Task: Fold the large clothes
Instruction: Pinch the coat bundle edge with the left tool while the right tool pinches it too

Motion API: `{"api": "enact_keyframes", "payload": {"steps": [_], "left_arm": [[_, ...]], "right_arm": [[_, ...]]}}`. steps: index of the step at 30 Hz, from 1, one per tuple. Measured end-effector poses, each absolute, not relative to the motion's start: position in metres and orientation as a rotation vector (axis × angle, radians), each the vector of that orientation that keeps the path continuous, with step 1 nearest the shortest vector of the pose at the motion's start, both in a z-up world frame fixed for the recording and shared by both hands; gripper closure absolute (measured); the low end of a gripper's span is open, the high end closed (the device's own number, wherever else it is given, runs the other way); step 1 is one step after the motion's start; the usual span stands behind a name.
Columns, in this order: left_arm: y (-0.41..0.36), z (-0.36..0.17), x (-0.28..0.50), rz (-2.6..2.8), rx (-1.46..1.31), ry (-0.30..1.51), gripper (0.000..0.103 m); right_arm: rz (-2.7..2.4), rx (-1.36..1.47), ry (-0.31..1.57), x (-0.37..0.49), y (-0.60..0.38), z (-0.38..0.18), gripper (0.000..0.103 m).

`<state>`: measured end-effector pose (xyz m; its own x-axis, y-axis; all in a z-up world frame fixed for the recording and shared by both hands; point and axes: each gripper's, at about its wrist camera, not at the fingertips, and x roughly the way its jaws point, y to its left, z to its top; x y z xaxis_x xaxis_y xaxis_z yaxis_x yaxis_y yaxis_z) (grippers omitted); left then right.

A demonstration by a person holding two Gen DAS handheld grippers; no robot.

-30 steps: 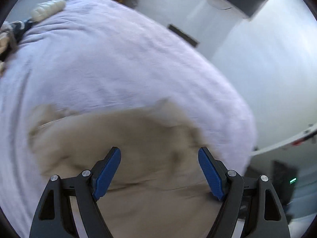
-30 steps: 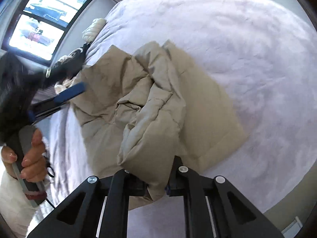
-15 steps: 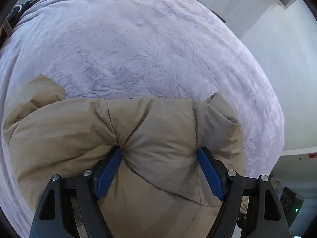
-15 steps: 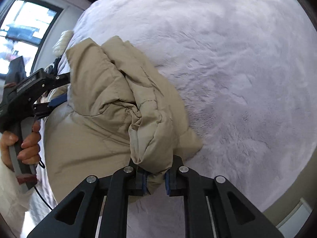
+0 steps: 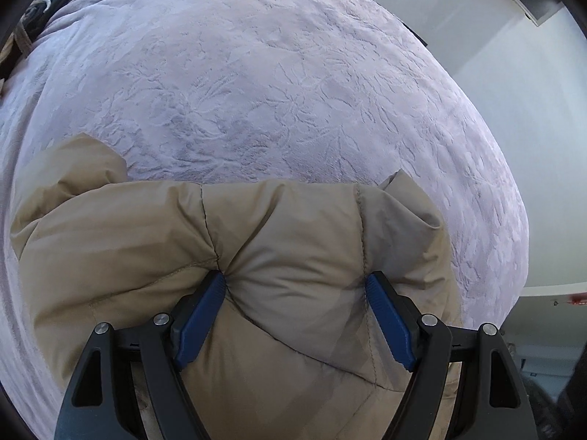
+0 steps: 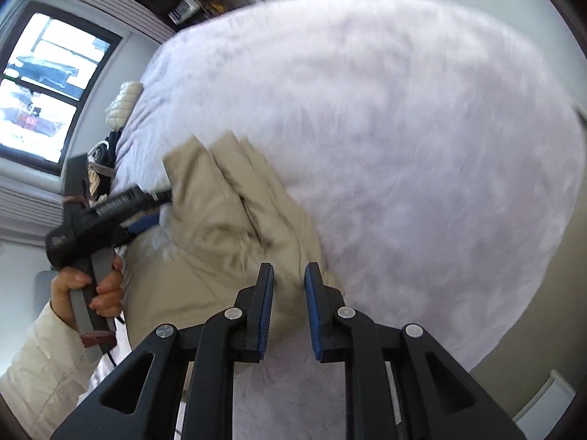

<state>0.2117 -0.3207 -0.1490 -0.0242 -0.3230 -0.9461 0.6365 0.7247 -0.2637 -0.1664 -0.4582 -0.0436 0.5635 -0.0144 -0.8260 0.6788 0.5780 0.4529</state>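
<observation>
Tan puffer jacket (image 5: 279, 256) lies bunched near the bed's edge on a pale lilac plush blanket (image 5: 293, 84), folded over itself, a quilted bulge pinched between the blue pads of the left gripper (image 5: 295, 280), jaws wide and clenched on that fold. Right gripper (image 6: 289, 275) hangs above the jacket's near edge, its jaws just having opened, narrow gap empty, released from the cloth. Person's left hand (image 6: 86, 289), cream quilted sleeve (image 6: 44, 359), grips the left tool's handle; window (image 6: 44, 84) beyond.
</observation>
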Motion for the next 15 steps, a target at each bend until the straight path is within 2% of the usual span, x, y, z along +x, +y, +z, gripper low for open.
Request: {"api": "enact_keyframes", "payload": {"steps": [7, 15], "left_arm": [[-0.315, -0.142, 0.211, -0.759, 0.282, 1.383, 0.023], [-0.300, -0.126, 0.207, -0.730, 0.265, 1.363, 0.023]], "right_arm": [[-0.334, 0.801, 0.901, -0.118, -0.450, -0.029, 0.083], [-0.274, 0.724, 1.079, -0.067, -0.436, -0.079, 0.084]]}}
